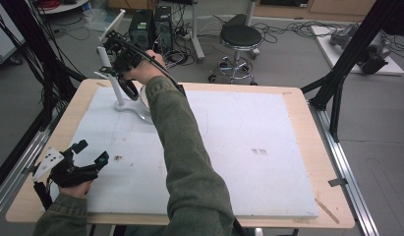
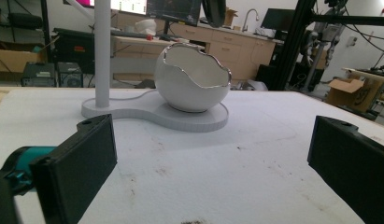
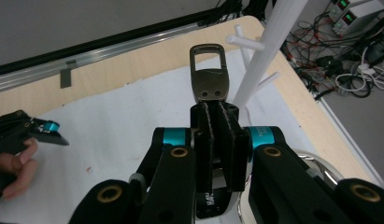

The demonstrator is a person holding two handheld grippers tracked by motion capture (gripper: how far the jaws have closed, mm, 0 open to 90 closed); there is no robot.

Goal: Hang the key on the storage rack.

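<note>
A dark metal clasp (image 3: 209, 71) on a black strap is clamped between the jaws of the right gripper (image 3: 216, 122), which are closed tight on the strap just below the clasp's two rivets. In the high view the right gripper (image 1: 122, 60) is held up beside the white stand (image 1: 117, 88) at the far left corner of the surface, above the stand's base. The stand's short pegs (image 3: 242, 41) are seen just past the clasp in the right gripper view, near it but apart. The left gripper (image 1: 87, 158) is rested low at the near left edge of the white mat (image 1: 239, 162), its jaws spread wide with nothing between them; the egg-shaped white bowl (image 2: 192, 77) on the stand's base is faced from a distance.

The step in hand is judged to be the hanging of the clasp on a peg. The open loop of the clasp should be lined up square with a peg tip before it is pushed on, and the grip should be kept firm so the strap is not twisted. The approach is best made slowly, since the thin stand could be tipped by a sideways knock. The jaws should be released only once the loop is seated over the peg.
</note>
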